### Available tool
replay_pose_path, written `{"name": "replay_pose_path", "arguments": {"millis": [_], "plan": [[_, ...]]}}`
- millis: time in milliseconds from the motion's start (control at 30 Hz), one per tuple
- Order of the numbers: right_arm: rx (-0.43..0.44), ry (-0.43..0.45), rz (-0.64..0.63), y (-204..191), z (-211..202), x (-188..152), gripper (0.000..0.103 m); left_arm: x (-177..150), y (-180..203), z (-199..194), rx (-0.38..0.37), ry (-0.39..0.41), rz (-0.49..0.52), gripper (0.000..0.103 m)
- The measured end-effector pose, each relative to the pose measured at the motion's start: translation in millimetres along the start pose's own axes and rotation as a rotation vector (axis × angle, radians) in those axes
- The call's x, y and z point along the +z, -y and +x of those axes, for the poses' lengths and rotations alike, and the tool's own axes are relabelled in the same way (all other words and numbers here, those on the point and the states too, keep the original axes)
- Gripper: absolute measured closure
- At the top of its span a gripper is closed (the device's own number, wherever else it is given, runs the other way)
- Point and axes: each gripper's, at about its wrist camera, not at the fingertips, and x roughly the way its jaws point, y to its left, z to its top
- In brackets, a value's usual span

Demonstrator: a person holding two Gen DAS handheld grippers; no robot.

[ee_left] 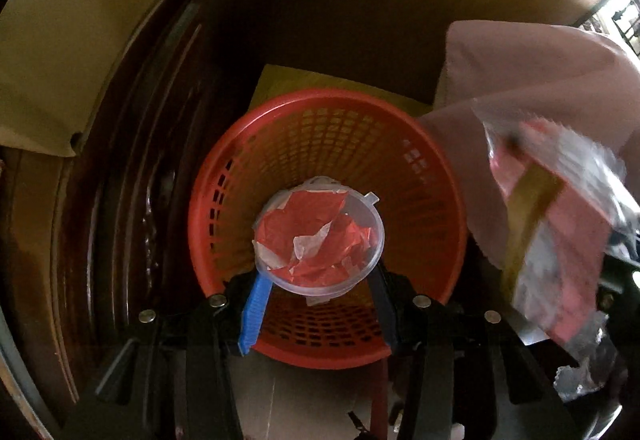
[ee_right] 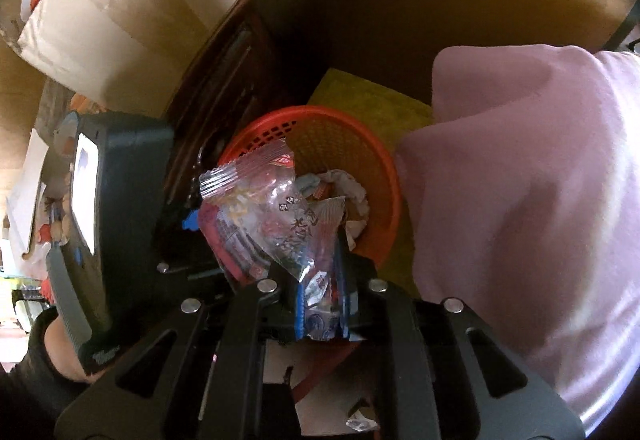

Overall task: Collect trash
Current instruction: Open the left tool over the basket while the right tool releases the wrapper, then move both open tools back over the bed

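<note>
Left gripper [ee_left: 318,276] is clamped on a clear plastic cup [ee_left: 320,236] stuffed with red scraps, hanging right over the orange basket [ee_left: 424,175]. Right gripper [ee_right: 320,294] pinches a wad of crinkly wrappers [ee_right: 276,215] at about 7 o'clock of the basket rim. Both are featherweight; the cup dents easily, so grip its sides lightly, while the wrappers are slippery and better bunched.
</note>
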Motion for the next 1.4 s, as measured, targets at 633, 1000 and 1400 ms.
{"name": "replay_pose_path", "arguments": {"millis": [633,1000,1400], "plan": [[0.041,0.097,0.002,5.0,-48.9,-12.3,0.062,-8.0,1.7,-29.7,0.058,0.040,-0.001,0.037],[-0.041,0.353,0.075,40.7,-148.4,-68.8,0.049,-14.5,63.0,-105.7,0.000,0.200,0.136,0.037],[-0.220,0.633,0.415,147.8,-265.5,-194.3,0.039,-45.7,211.7,-203.2,-0.187,0.421,0.441,0.037]]}}
